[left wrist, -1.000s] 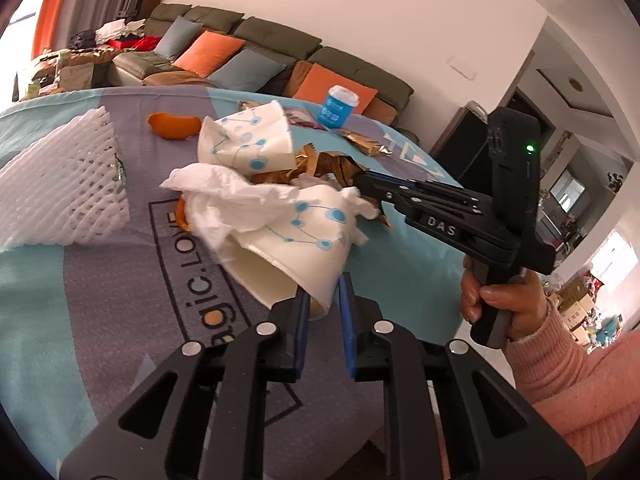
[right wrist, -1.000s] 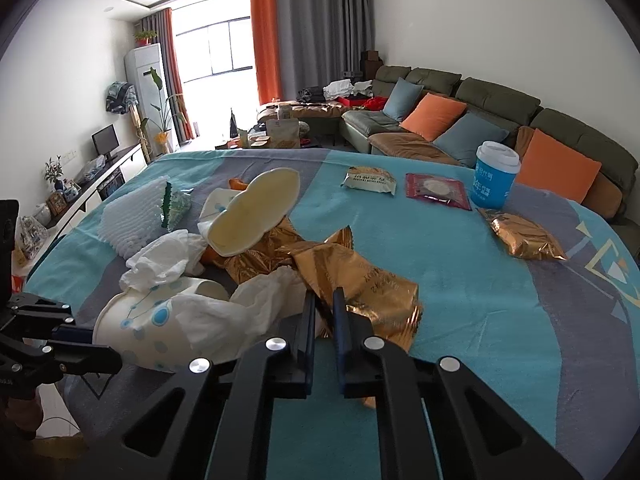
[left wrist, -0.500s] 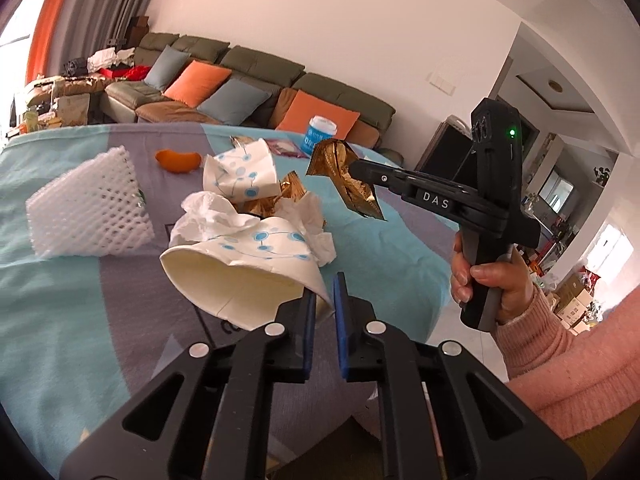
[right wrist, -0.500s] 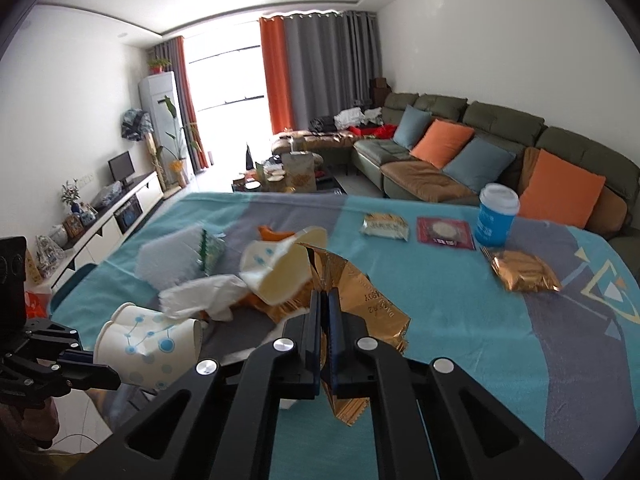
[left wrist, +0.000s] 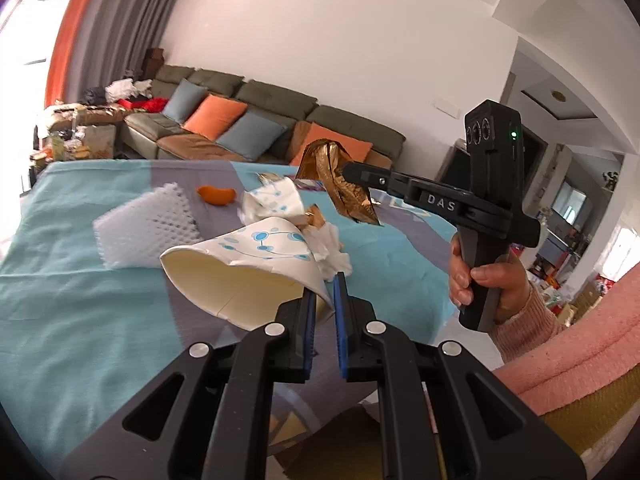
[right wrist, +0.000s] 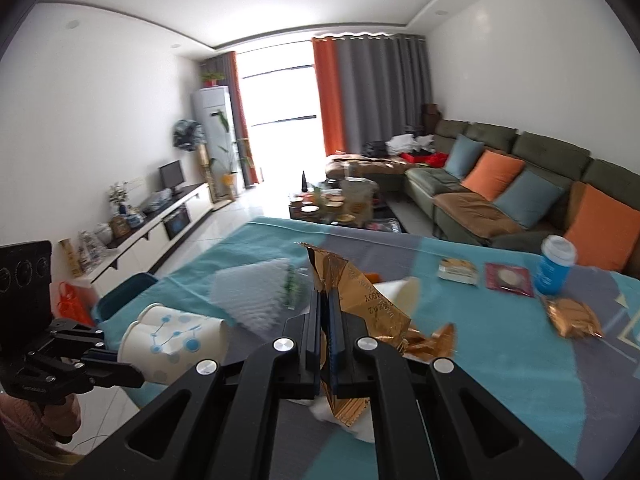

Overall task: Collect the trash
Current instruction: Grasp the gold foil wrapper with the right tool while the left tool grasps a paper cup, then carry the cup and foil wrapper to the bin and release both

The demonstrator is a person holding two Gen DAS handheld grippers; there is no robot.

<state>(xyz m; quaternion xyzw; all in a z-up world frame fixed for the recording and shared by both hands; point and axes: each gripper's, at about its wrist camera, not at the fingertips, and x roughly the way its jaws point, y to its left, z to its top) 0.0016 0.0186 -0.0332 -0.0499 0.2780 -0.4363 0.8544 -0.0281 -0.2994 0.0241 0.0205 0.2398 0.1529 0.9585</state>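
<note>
My left gripper (left wrist: 323, 300) is shut on the rim of a crushed white paper cup (left wrist: 248, 268) with blue dots, held above the table near its edge. From the right wrist the same cup (right wrist: 176, 340) shows at the lower left in the left gripper (right wrist: 120, 372). My right gripper (right wrist: 325, 300) is shut on a crinkled gold foil wrapper (right wrist: 360, 304) lifted off the table. In the left wrist view the wrapper (left wrist: 340, 188) hangs from the right gripper (left wrist: 348, 170), held by a hand (left wrist: 480, 280).
On the teal and grey tablecloth (left wrist: 80, 300) lie white foam netting (left wrist: 148, 228), an orange peel (left wrist: 218, 195), another paper cup (left wrist: 276, 204), crumpled tissue (left wrist: 332, 248), a blue cup (right wrist: 554, 266), snack packets (right wrist: 572, 318) and a red packet (right wrist: 508, 278). A sofa (right wrist: 520, 184) stands behind.
Both grippers rose off the table with their loads: the left lifted the paper cup and drew back toward the table edge, and the right pulled the gold wrapper up out of the pile.
</note>
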